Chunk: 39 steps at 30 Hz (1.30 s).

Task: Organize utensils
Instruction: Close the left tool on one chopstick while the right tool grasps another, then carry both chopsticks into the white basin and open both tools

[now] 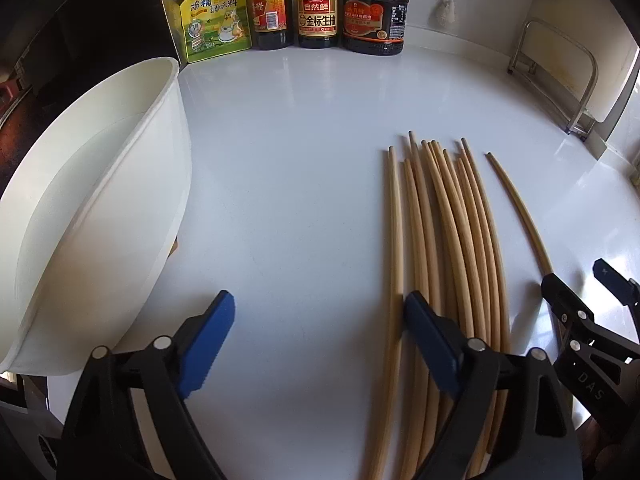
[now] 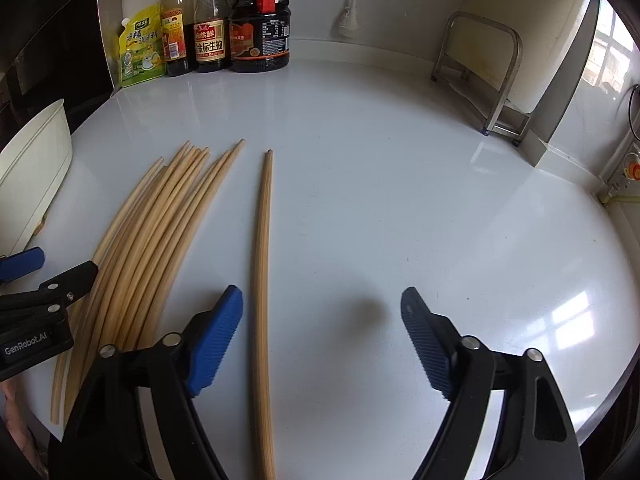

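- We look down on a white worktop [image 1: 300, 168], and our bundle of chopsticks [image 1: 448, 232] lies fanned out on it, tips pointing toward the back wall.
- One single chopstick [image 2: 262, 264] lies apart, just to the right of the bundle, touching none of the others as far as we can see.
- Our left gripper [image 1: 316, 344] hangs over the bundle's left edge with its jaws spread wide; the right blue pad [image 1: 430, 344] sits over the leftmost sticks, and nothing is clamped.
- Our right gripper [image 2: 322, 340] also has its jaws standing wide, gripping nothing; the single chopstick runs between them, close beside the left blue pad [image 2: 214, 340].
- We cannot tell whether that pad touches the stick.
- A white tub [image 1: 92, 208] stands tilted at the left of the worktop, well apart from the chopsticks.
- Along the back wall we spot a yellow seasoning pouch [image 1: 214, 20] and three dark sauce bottles [image 1: 318, 12] side by side.
- A metal rack [image 2: 484, 76] stands at the far right, near the wall.
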{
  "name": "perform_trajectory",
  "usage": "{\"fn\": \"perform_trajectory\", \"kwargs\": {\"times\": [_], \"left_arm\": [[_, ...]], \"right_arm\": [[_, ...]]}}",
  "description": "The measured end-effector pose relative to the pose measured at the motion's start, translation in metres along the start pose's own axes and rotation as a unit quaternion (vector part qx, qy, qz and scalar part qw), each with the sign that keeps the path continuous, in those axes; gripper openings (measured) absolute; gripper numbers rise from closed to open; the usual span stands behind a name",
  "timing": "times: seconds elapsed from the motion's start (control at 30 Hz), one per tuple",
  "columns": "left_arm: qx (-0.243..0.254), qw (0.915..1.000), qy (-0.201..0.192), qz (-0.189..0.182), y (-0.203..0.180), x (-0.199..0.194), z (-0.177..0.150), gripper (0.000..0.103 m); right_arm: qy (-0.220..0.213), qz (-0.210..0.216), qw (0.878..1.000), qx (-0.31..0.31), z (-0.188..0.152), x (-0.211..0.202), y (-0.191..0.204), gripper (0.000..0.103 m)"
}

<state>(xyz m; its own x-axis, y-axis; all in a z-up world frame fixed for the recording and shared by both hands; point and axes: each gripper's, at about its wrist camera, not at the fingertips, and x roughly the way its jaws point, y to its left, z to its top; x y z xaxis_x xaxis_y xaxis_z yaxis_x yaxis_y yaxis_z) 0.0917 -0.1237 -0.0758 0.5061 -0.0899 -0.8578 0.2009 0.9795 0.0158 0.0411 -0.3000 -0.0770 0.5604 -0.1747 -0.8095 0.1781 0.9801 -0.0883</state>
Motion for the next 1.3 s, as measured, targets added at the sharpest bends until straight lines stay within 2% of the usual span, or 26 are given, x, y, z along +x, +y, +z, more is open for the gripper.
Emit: {"fn": "perform_trajectory", "kwargs": {"times": [0.07,0.1,0.13,0.17,0.2,0.23,0.27,0.3,0.5,0.83,1.1,1.3], "left_arm": [[0.003,1.0000,-0.001,-0.009,-0.002,0.000,0.002,0.069],[0.007,0.9999,-0.002,-0.014,-0.004,-0.002,0.002,0.061],[0.012,0.9998,-0.003,-0.017,-0.006,-0.003,0.001,0.051],[0.015,0.9997,-0.003,-0.021,-0.007,-0.004,0.000,0.046],[0.018,0.9995,-0.003,-0.026,-0.009,-0.006,-0.001,0.034],[0.020,0.9993,-0.002,-0.032,-0.010,-0.006,-0.001,0.018],[0.021,0.9990,0.001,-0.039,-0.011,-0.007,-0.001,0.011],[0.020,0.9987,0.005,-0.047,-0.011,-0.007,-0.001,0.008],[0.014,0.9972,0.013,-0.073,-0.008,-0.011,-0.003,0.007],[0.014,0.9941,-0.010,-0.107,0.002,-0.053,0.003,0.007],[0.005,0.9904,-0.049,-0.129,0.031,-0.104,0.021,0.007],[-0.010,0.9895,-0.094,-0.110,0.078,-0.140,0.036,0.007]], "right_arm": [[0.000,0.014,1.000,-0.004,0.002,0.000,0.003,0.053],[-0.001,0.023,1.000,-0.008,0.002,-0.001,0.005,0.047],[-0.001,0.030,0.999,-0.011,0.002,-0.001,0.007,0.036],[0.000,0.037,0.999,-0.015,0.003,-0.002,0.010,0.028],[0.000,0.039,0.999,-0.021,0.003,-0.002,0.013,0.023],[0.001,0.041,0.999,-0.028,0.003,-0.003,0.016,0.012],[0.001,0.040,0.999,-0.033,0.003,-0.003,0.018,0.006],[0.002,0.038,0.999,-0.034,0.003,-0.003,0.019,0.006],[0.006,0.066,0.998,0.010,0.002,-0.005,0.007,0.006],[-0.024,0.097,0.994,0.038,0.004,-0.036,0.009,0.006],[-0.069,0.135,0.988,0.022,0.035,-0.079,0.038,0.006],[-0.092,0.178,0.980,-0.001,0.066,-0.098,0.081,0.006]]}}
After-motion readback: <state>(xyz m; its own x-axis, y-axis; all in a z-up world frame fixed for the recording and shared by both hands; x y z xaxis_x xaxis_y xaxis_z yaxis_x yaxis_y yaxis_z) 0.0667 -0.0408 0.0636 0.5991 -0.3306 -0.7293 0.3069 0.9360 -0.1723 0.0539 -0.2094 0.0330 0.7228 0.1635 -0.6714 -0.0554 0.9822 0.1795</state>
